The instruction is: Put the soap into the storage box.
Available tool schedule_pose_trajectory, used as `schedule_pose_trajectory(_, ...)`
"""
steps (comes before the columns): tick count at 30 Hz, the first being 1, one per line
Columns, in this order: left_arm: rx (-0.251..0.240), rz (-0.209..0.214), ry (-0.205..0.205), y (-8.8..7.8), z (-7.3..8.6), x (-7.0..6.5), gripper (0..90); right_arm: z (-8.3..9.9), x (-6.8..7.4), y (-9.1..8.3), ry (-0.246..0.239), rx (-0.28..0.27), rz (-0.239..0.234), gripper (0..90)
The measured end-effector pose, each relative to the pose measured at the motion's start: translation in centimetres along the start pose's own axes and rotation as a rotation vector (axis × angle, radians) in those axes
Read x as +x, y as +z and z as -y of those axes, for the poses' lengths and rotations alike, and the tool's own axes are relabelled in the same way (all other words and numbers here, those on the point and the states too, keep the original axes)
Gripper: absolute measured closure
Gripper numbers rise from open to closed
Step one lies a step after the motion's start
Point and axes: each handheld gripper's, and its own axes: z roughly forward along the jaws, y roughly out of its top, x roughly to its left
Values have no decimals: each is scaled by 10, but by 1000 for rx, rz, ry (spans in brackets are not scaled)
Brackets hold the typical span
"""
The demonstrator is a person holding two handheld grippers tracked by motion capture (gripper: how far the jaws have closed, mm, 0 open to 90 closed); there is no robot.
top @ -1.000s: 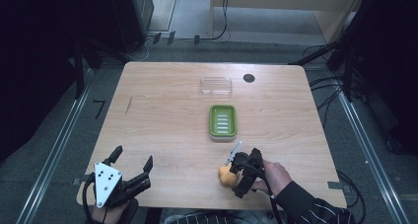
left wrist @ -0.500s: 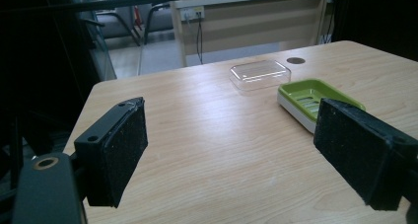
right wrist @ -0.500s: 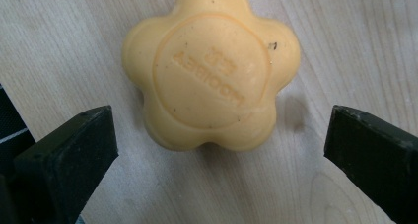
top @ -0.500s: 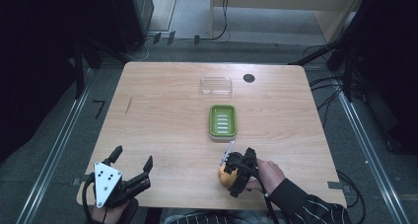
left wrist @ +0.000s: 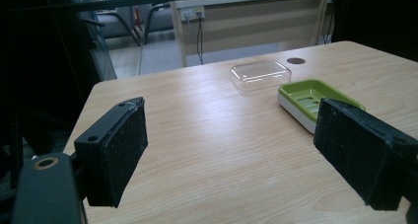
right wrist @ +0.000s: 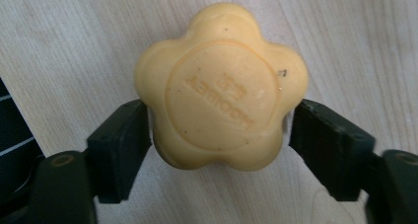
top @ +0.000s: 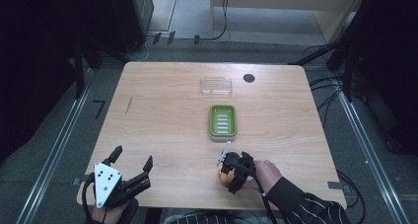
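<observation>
A yellow flower-shaped soap (right wrist: 222,86) with embossed lettering sits between the jaws of my right gripper (right wrist: 222,130), and both pads press its sides. In the high view that right gripper (top: 228,170) is near the table's front edge, right of centre, with the soap (top: 225,177) just above the wood. A green soap dish (top: 213,121) lies a short way beyond it, empty, ridges showing. My left gripper (top: 132,157) rests at the front left corner, jaws wide open and holding nothing. From the left gripper (left wrist: 231,150), the dish (left wrist: 296,88) is ahead to the right.
A clear plastic lid (top: 216,86) lies behind the dish, also seen as the lid (left wrist: 260,74). A small black disc (top: 249,78) sits near the far edge. The wooden table (top: 162,115) has bare room on its left half. Dark floor and cables surround it.
My right gripper has shifted slightly left along the front edge with the soap in it. The left gripper has stayed put.
</observation>
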Motion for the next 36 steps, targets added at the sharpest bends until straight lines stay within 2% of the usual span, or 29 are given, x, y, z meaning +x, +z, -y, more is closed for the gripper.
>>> schedule_pose_trajectory(2, -1, 0, 1, 0, 0, 0, 137, -1, 1, 0, 4, 1, 4, 298)
schedule_pose_trajectory(10, -2, -1, -1, 0, 0, 0, 137, -1, 1, 1, 2, 17, 0, 353)
schedule_pose_trajectory(12, -3, -1, -1, 0, 0, 0, 137, -1, 2, 1, 2, 25, -1, 391)
schedule_pose_trajectory(20, -4, -1, -2, 0, 0, 0, 137, 1, 1, 2, 11, 4, -4, 397)
schedule_pose_trajectory(30, -4, -1, -2, -1, 0, 0, 137, 3, -1, -2, 12, -19, 10, 397)
schedule_pose_trajectory(36, -4, -1, -3, -1, 0, 0, 137, 6, -2, -7, 29, -30, 21, 397)
